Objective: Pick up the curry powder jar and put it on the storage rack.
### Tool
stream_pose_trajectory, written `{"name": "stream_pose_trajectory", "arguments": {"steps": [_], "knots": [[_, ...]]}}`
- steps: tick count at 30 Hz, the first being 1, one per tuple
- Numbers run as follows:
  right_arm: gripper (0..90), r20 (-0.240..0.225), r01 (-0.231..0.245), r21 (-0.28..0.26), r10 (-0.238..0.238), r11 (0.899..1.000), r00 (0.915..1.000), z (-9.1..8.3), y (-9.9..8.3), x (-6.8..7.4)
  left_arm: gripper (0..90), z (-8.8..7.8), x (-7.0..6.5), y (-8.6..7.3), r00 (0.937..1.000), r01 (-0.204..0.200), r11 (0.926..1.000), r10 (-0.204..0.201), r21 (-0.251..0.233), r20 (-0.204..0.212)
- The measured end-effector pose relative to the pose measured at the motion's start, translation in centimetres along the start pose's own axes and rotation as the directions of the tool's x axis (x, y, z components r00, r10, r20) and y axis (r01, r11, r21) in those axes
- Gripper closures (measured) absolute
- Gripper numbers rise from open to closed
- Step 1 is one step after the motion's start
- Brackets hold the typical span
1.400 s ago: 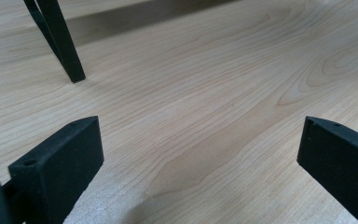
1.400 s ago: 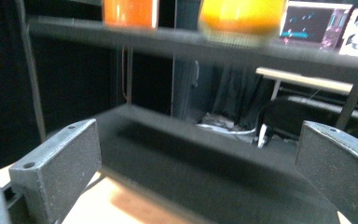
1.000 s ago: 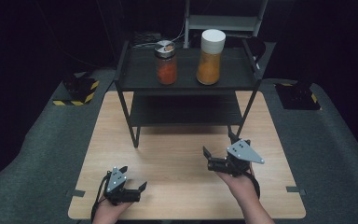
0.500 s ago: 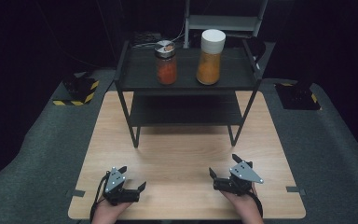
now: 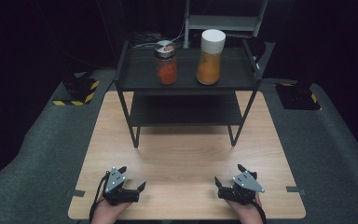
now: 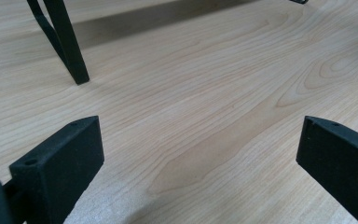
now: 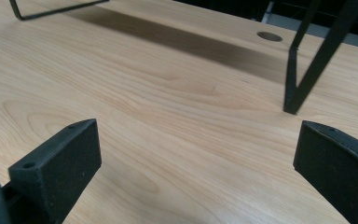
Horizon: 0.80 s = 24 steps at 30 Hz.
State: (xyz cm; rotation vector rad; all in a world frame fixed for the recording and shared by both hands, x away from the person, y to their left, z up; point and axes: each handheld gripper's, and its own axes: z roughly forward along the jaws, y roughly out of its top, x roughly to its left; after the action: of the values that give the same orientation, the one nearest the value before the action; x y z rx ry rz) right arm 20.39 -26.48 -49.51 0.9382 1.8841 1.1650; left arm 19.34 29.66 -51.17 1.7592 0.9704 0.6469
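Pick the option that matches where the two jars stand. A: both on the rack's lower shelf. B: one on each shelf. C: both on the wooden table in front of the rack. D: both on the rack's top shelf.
D: in the high view the silver-lidded jar and the taller white-capped jar stand side by side on the black rack's top shelf, far from both open hand-held grippers.

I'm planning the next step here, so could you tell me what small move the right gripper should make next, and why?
Probably lift the right gripper and carry it forward toward the white-capped jar on the shelf's top tier. Its jaws stand wide open over bare table, holding nothing, and that jar is on its side.
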Motion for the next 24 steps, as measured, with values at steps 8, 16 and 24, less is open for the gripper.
{"name": "stream_pose_trajectory", "arguments": {"steps": [8,16,24], "knots": [[0.1,0.011,0.0,0.023,-0.001,1.0,0.9999,-0.7,-0.1,-0.3,0.9,0.2,-0.7,0.4,0.9989,-0.044,0.9987,0.044,0.027,-0.017],[0.0,0.017,-0.012,0.012,0.012,1.0,0.9998,-1.2,-0.5,-0.5,0.9,0.5,-1.3,1.1,0.9962,-0.078,0.9946,0.08,0.069,-0.033],[0.0,0.016,0.022,0.032,-0.022,0.999,0.9996,-1.2,-0.1,-0.1,1.1,0.8,-1.7,1.5,0.9928,-0.11,0.989,0.114,0.099,-0.037]]}}
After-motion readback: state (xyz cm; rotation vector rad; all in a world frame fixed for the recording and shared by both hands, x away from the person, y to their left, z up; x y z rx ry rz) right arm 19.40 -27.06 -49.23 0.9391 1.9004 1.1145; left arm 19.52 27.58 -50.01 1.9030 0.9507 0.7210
